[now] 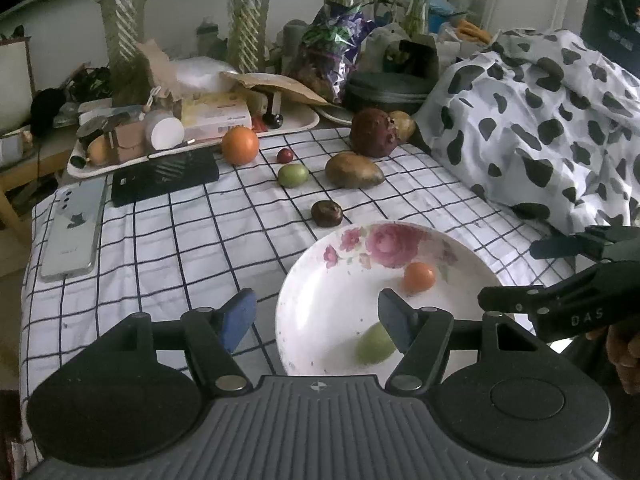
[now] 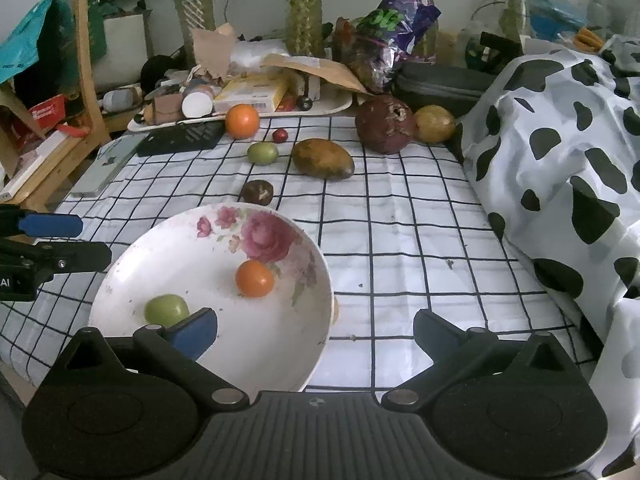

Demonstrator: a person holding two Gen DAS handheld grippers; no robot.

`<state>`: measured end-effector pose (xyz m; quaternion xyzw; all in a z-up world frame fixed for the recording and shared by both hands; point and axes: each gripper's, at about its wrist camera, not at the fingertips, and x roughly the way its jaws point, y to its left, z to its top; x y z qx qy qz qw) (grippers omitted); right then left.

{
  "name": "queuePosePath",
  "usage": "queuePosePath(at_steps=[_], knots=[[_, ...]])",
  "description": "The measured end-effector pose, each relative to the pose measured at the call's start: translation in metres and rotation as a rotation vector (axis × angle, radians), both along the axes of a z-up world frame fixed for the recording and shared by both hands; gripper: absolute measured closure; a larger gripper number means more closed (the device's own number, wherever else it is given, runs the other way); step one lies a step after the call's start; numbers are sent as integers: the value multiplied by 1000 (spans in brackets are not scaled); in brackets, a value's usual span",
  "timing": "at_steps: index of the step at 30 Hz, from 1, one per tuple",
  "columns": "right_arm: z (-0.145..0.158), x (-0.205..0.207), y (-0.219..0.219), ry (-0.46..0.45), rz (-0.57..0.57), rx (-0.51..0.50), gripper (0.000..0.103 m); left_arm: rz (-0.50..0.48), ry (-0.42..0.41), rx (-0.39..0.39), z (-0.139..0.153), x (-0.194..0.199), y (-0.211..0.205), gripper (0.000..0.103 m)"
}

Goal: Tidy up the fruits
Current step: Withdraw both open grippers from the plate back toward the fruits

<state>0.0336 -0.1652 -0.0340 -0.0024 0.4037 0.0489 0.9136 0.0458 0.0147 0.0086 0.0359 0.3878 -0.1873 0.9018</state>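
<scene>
A floral white plate [image 1: 320, 312] [image 2: 280, 344] sits near the front of the checked cloth. It holds a small orange fruit [image 1: 419, 277] [image 2: 254, 279] and a green fruit [image 1: 374, 344] [image 2: 166, 310]. On the cloth beyond lie a dark round fruit [image 1: 327, 213] [image 2: 257, 192], a green fruit [image 1: 293, 175] [image 2: 262, 153], a mango [image 1: 354, 170] [image 2: 322, 159], a tiny red fruit [image 1: 285, 155], an orange [image 1: 240, 146] [image 2: 242, 121] and a dark red pomegranate [image 1: 374, 133] [image 2: 385, 124]. My left gripper [image 1: 316, 316] is open over the plate's near left rim. My right gripper [image 2: 316, 330] is open over the plate's right rim.
A cluttered tray [image 1: 192, 128] and glass vases stand at the back. A black case [image 1: 164, 176] and a phone [image 1: 76, 236] lie at the left. A cow-print blanket [image 1: 540, 128] [image 2: 560, 160] rises along the right edge.
</scene>
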Motion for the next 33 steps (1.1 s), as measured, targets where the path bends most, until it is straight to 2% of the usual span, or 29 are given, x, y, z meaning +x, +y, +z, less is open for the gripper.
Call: queuePosePath(at_steps=[15, 33], knots=[[1, 24, -10, -43, -44, -14, 0, -78, -18, 39, -6, 31, -13, 37], [-5, 73, -12, -46, -30, -83, 0, -134, -7, 29, -12, 76, -17, 38]])
